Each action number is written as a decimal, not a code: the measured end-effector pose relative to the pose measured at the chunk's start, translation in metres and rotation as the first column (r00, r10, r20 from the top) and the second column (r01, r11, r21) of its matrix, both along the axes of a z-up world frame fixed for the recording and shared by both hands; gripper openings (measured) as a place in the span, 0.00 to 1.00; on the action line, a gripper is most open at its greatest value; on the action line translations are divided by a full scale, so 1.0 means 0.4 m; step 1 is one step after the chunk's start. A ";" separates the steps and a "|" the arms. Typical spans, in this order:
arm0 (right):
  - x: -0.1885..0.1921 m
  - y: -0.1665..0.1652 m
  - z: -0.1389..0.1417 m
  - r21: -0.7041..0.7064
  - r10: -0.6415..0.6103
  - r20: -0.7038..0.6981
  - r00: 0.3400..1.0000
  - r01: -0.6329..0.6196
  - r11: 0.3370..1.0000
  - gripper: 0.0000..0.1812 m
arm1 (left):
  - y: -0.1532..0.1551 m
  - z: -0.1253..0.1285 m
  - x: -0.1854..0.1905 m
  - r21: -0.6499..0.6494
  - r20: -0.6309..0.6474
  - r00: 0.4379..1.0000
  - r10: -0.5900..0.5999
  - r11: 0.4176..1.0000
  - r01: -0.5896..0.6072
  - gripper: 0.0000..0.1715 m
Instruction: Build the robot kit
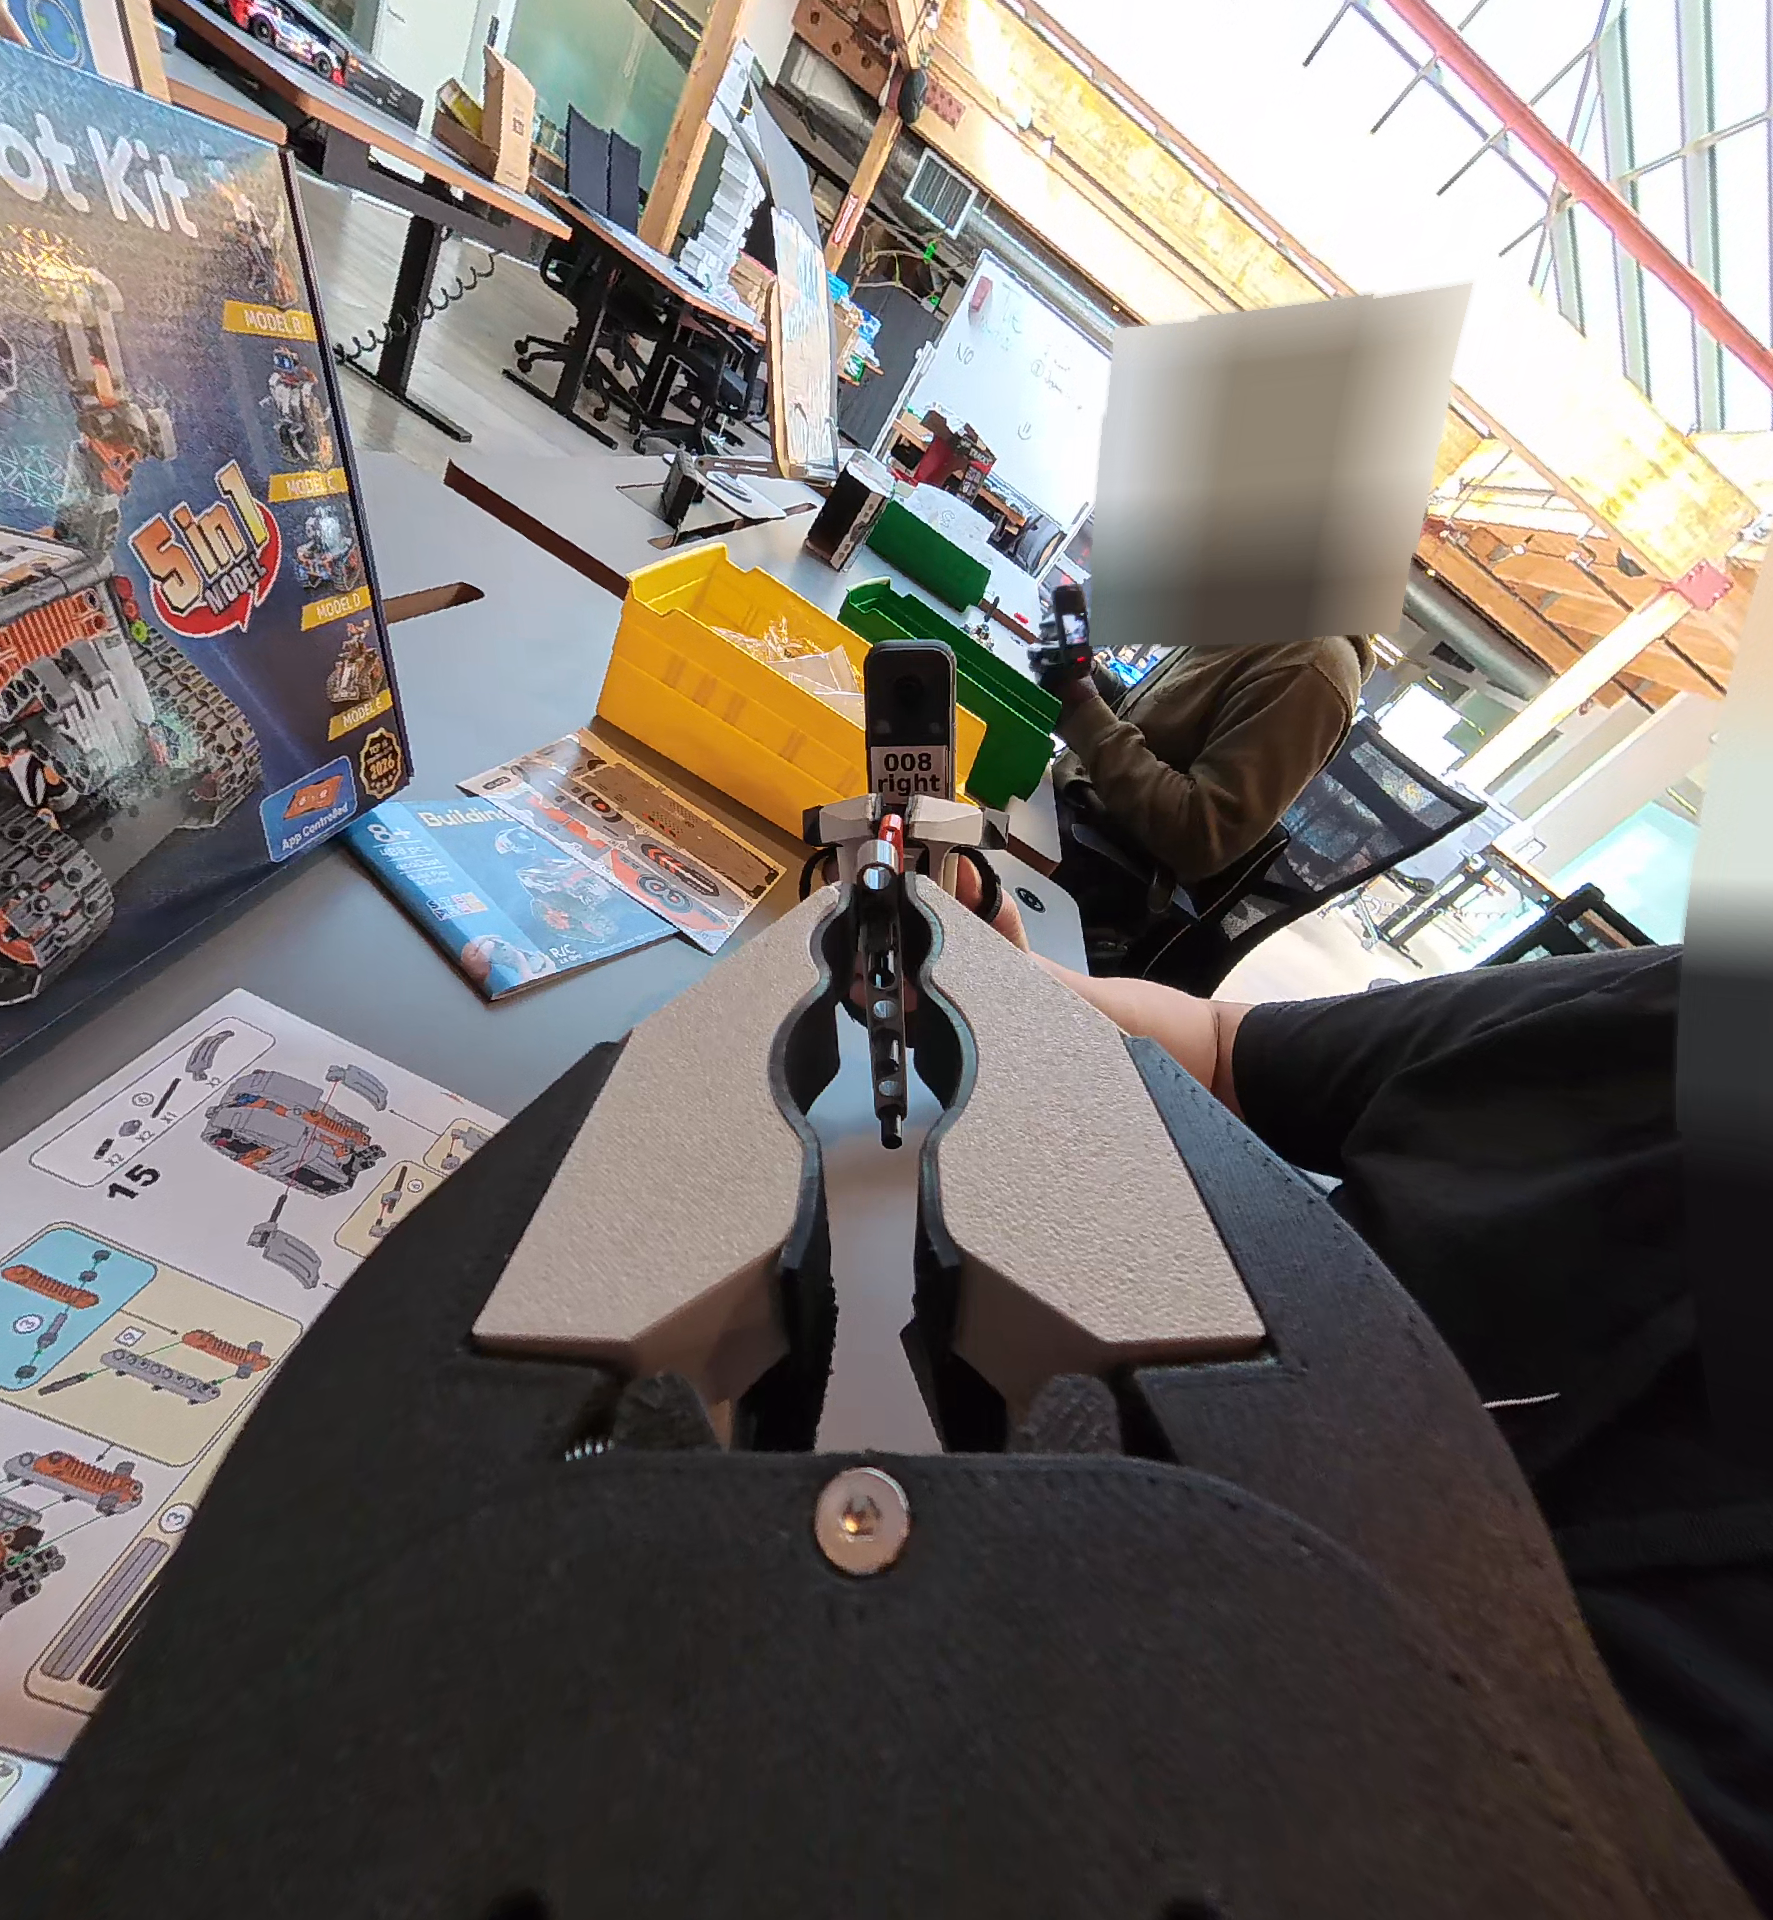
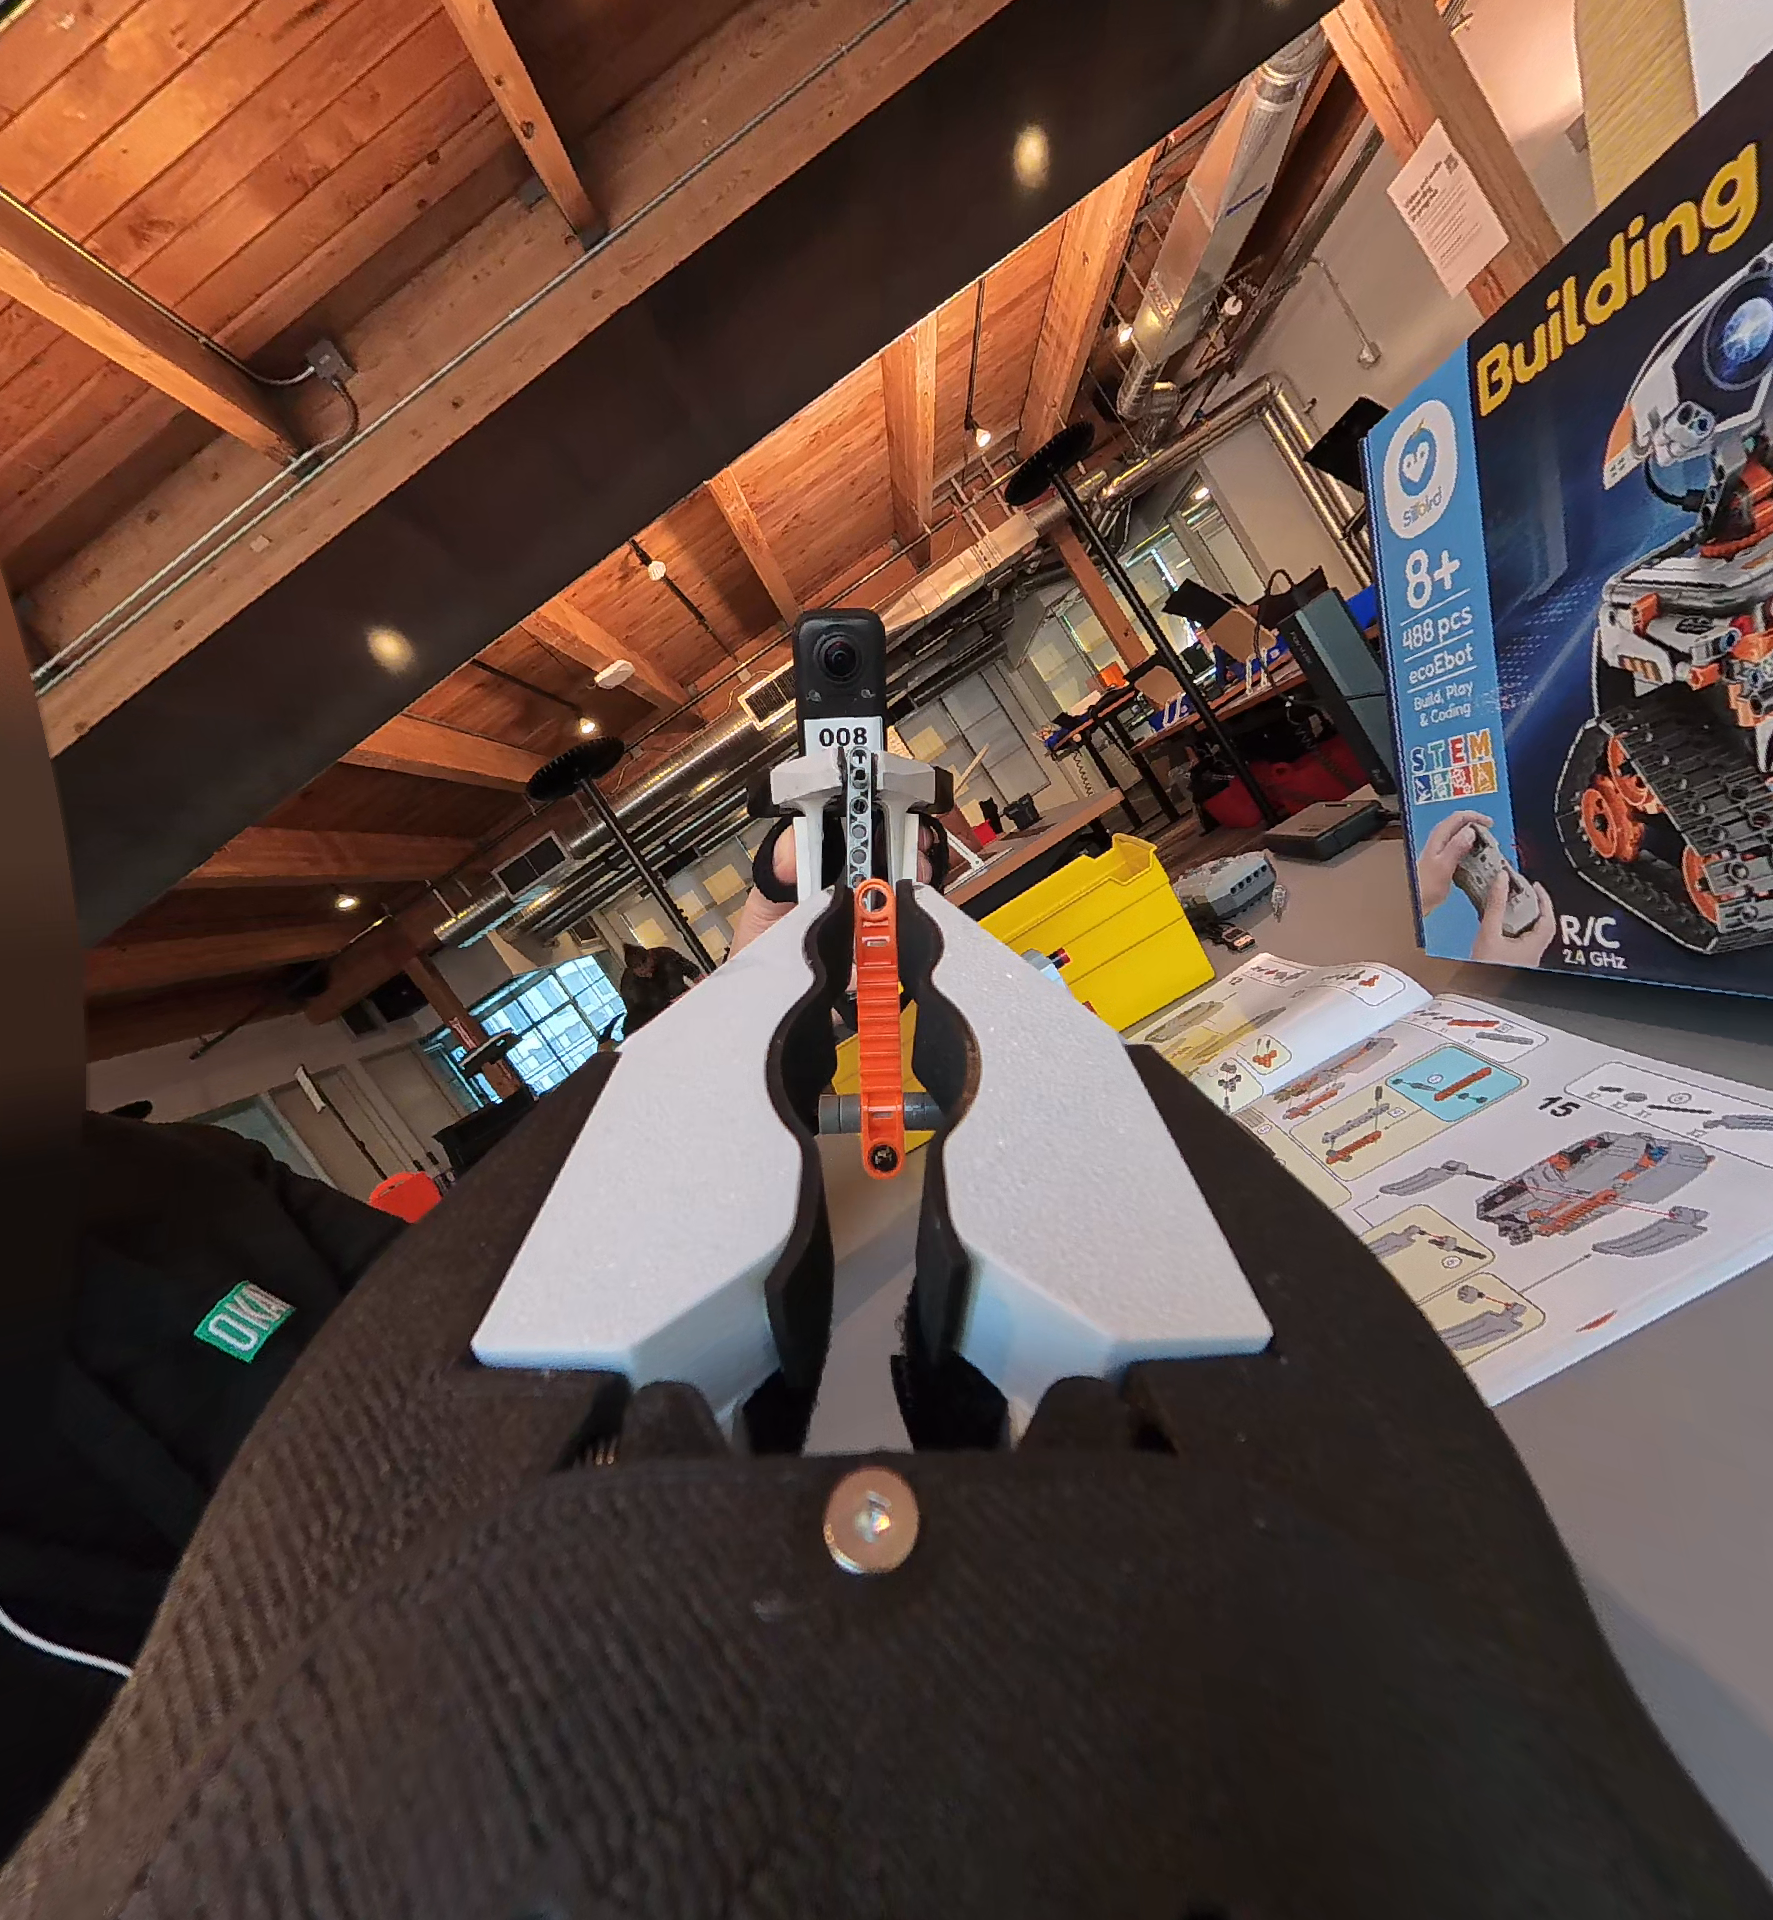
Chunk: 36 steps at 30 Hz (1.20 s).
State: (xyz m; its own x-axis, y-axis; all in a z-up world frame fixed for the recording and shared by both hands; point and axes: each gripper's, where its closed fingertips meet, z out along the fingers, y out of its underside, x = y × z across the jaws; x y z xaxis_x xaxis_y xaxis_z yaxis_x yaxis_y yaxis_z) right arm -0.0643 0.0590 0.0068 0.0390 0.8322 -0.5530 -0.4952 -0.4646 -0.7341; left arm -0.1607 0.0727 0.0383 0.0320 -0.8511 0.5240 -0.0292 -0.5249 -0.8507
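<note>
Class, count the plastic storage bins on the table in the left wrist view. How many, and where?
3: a yellow bin nearest, a green bin right behind it, another green bin farther back. More may be hidden.

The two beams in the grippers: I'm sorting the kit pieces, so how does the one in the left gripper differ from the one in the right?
The left gripper pinches a dark grey beam, plain and pierced with holes. The right gripper pinches an orange beam, ribbed, with a grey pin across its near end. Both are slim, held lengthwise between nearly closed fingers, tips facing each other.
</note>
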 end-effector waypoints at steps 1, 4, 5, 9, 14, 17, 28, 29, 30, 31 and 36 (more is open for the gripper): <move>-0.001 0.000 0.000 0.000 0.001 0.001 1.000 -0.001 1.000 0.03 | 0.000 0.000 0.000 0.000 0.000 1.000 -0.001 1.000 0.001 0.03; -0.001 -0.001 0.000 0.002 0.001 0.002 1.000 -0.001 1.000 0.03 | 0.000 -0.001 0.001 -0.001 -0.001 1.000 -0.001 1.000 0.001 0.03; -0.001 -0.001 0.000 0.002 0.002 0.002 1.000 -0.002 1.000 0.03 | 0.000 -0.001 0.001 -0.001 -0.001 1.000 0.000 1.000 0.000 0.03; -0.001 -0.001 0.001 0.002 0.002 0.002 1.000 -0.002 1.000 0.03 | -0.001 -0.001 0.000 0.001 -0.001 1.000 0.000 1.000 0.000 0.03; -0.002 -0.002 0.001 0.002 0.004 0.002 1.000 -0.004 1.000 0.03 | 0.000 -0.001 -0.002 0.000 -0.002 1.000 0.000 1.000 0.000 0.03; -0.002 -0.002 0.001 0.003 0.003 0.003 1.000 -0.003 1.000 0.03 | -0.001 -0.001 -0.001 0.000 -0.002 1.000 -0.001 1.000 0.001 0.03; -0.004 -0.003 0.001 0.001 0.008 0.002 1.000 -0.008 1.000 0.03 | -0.001 -0.006 -0.002 -0.006 -0.006 1.000 -0.008 1.000 0.008 0.03; -0.004 -0.003 0.001 0.002 0.008 0.003 1.000 -0.008 1.000 0.03 | -0.002 -0.006 -0.002 -0.005 -0.007 1.000 -0.009 1.000 0.008 0.03; -0.004 -0.004 0.001 0.003 0.008 0.003 1.000 -0.008 1.000 0.03 | -0.003 -0.006 -0.001 -0.004 -0.007 1.000 -0.010 1.000 0.010 0.03; -0.004 -0.004 0.001 0.004 0.008 0.004 1.000 -0.008 1.000 0.03 | -0.004 -0.005 0.000 -0.003 -0.008 1.000 -0.011 1.000 0.011 0.03; -0.004 -0.002 -0.002 -0.002 0.008 0.001 1.000 -0.008 1.000 0.03 | -0.003 -0.008 0.001 -0.005 -0.011 1.000 -0.013 1.000 0.013 0.03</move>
State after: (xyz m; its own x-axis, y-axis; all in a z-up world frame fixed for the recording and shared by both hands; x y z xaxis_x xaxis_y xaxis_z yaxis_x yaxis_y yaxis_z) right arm -0.0661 0.0583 0.0058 0.0328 0.8313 -0.5548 -0.4902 -0.4704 -0.7338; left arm -0.1604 0.0715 0.0349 0.0270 -0.8488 0.5280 -0.0453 -0.5287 -0.8476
